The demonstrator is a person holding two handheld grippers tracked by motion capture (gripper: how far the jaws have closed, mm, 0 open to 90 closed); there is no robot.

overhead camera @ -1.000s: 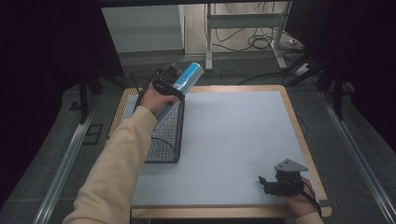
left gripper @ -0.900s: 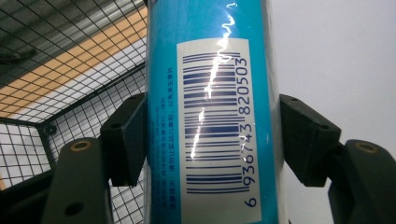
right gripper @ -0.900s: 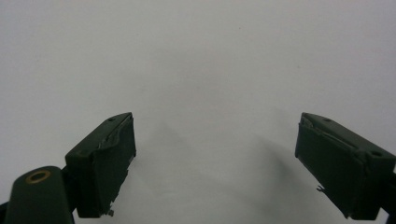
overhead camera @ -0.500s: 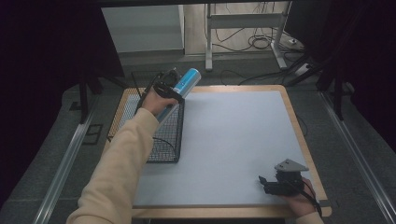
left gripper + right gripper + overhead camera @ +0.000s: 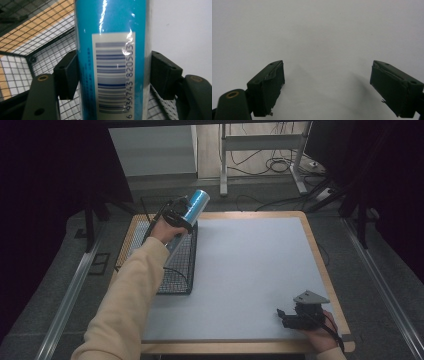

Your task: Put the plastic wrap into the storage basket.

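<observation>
A blue cylindrical can (image 5: 195, 204) with a white barcode label (image 5: 113, 75) is held in the air by my left gripper (image 5: 177, 217), whose jaws are shut on its sides. The can tilts up and away, above the far end of a black wire basket (image 5: 176, 270) at the table's left side. In the left gripper view the can (image 5: 112, 30) runs up between the two black pads (image 5: 66, 75), with the basket mesh behind it. My right gripper (image 5: 284, 316) rests low at the table's near right corner, jaws open and empty over the white surface (image 5: 319, 37).
The white tabletop (image 5: 250, 270) has a wooden rim (image 5: 320, 265). Beyond the table's far edge are a metal frame's legs (image 5: 260, 142) and cables (image 5: 280, 167) on the floor. A rail (image 5: 65, 300) runs along the left side.
The left gripper and the can have shifted slightly toward the near side and lower over the basket. The right gripper has stayed still.
</observation>
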